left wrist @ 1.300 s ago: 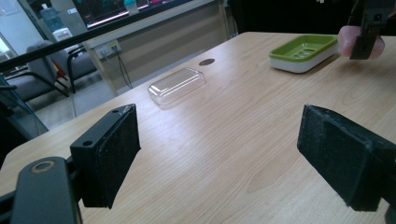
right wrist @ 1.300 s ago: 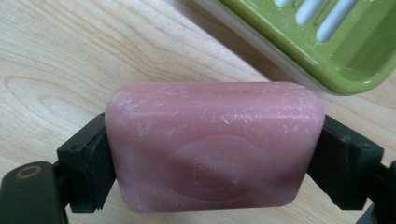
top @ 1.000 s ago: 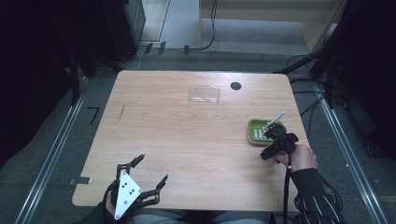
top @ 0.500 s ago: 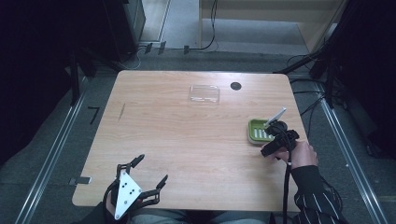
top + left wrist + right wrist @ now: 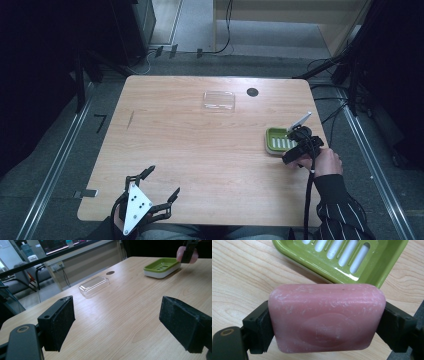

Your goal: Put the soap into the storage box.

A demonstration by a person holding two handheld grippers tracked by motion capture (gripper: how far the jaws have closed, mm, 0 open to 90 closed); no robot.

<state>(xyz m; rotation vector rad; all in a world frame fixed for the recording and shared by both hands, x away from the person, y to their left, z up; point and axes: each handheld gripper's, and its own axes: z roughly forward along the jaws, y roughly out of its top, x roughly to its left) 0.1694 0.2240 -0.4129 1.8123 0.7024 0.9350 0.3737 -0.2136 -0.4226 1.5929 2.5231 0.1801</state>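
A pink bar of soap (image 5: 327,317) sits clamped between the 2 black jaws of the right gripper (image 5: 327,322), pads pressing on its 2 short ends so that its long axis runs straight across from one jaw to the other. In the right gripper view the bar hangs just above the wooden table (image 5: 190,145), with the green soap dish (image 5: 342,258) lying just beyond it, ahead of the jaws and a little to the right in that view; the slotted floor of the dish is bare. Bar and dish appear apart, though near. Judging from this, the coming move is a short carry forward over the near rim, and the bar's long axis already lies roughly along that rim, so little turning looks needed.

From the high view, the right gripper (image 5: 299,145) hovers at the dish's (image 5: 278,140) near-right edge, held by a hand in a striped sleeve (image 5: 340,210). The left gripper (image 5: 150,192) rests well apart at the table's near-left edge, its jaws standing wide with nothing between them. A clear plastic lid (image 5: 219,100) lies toward the far side, beside a dark round hole (image 5: 252,92) in the tabletop.
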